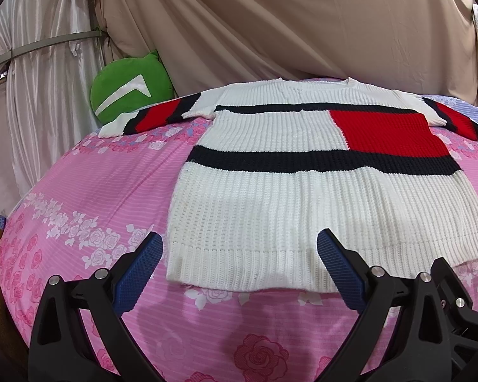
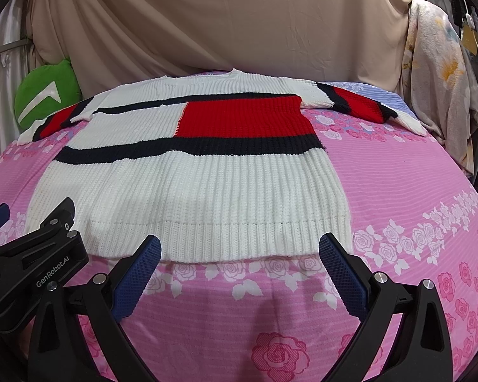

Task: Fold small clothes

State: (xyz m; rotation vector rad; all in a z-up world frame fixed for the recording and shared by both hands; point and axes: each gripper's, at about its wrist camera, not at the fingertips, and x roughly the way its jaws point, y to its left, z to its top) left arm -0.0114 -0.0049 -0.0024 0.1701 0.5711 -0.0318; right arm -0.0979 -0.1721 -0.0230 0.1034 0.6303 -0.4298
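A white ribbed knit sweater [image 1: 286, 197] [image 2: 188, 191] with black stripes and a red block lies flat on the pink bed, sleeves spread to both sides, hem toward me. My left gripper [image 1: 239, 242] stands open over the hem's left corner, with nothing between its fingers. My right gripper [image 2: 239, 245] is open too, hovering at the right part of the hem, empty. In the right wrist view the left gripper [image 2: 28, 222] shows as a black body at the left edge.
The bed carries a pink rose-print sheet [image 1: 95, 191] [image 2: 414, 191]. A green cushion [image 1: 130, 86] [image 2: 44, 92] sits at the back left. Beige and white drapes [image 1: 271, 22] hang behind. Floral fabric [image 2: 439, 79] hangs at the right.
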